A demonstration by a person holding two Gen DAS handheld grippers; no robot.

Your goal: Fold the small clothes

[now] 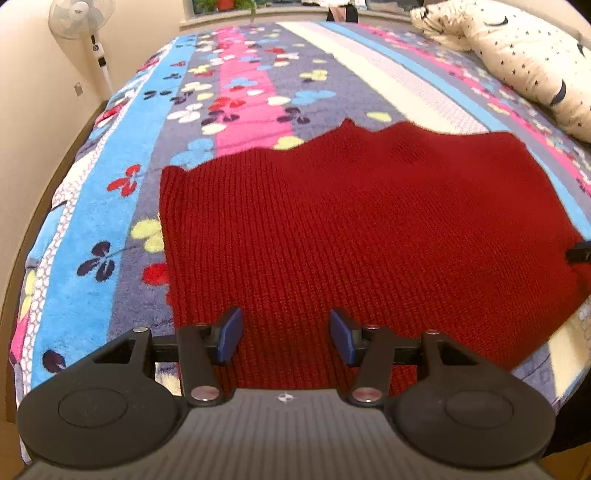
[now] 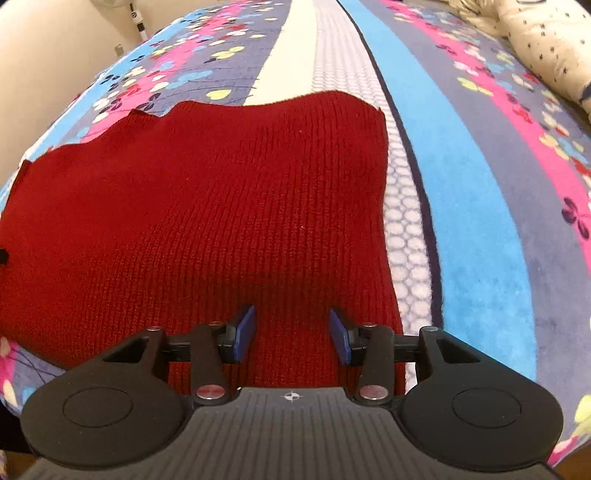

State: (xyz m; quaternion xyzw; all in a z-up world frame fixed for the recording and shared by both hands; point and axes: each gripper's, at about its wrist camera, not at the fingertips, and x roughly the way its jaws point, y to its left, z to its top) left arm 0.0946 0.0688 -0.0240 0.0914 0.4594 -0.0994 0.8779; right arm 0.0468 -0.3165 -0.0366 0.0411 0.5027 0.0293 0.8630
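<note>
— Left wrist view: how many garments do you count?
— One, a red knitted garment (image 1: 351, 229) lying spread flat on the bed (image 1: 110, 221), over a striped, flower-patterned blanket (image 1: 240, 74). Its far edge is uneven.
— And the left tongs (image 1: 286, 336)?
— Two blue pads, set well apart, hovering at the garment's near edge with nothing between them.
— Right wrist view?
— Same single garment (image 2: 203, 206), its right edge beside the white honeycomb stripe. The right tongs (image 2: 291, 334) are likewise spread, two blue pads apart, gripping nothing; red knit shows in the gap.
— Anything else?
— One standing fan (image 1: 79, 22) by the wall and one star-printed pillow (image 1: 524, 55) at the far right of the bed
</note>
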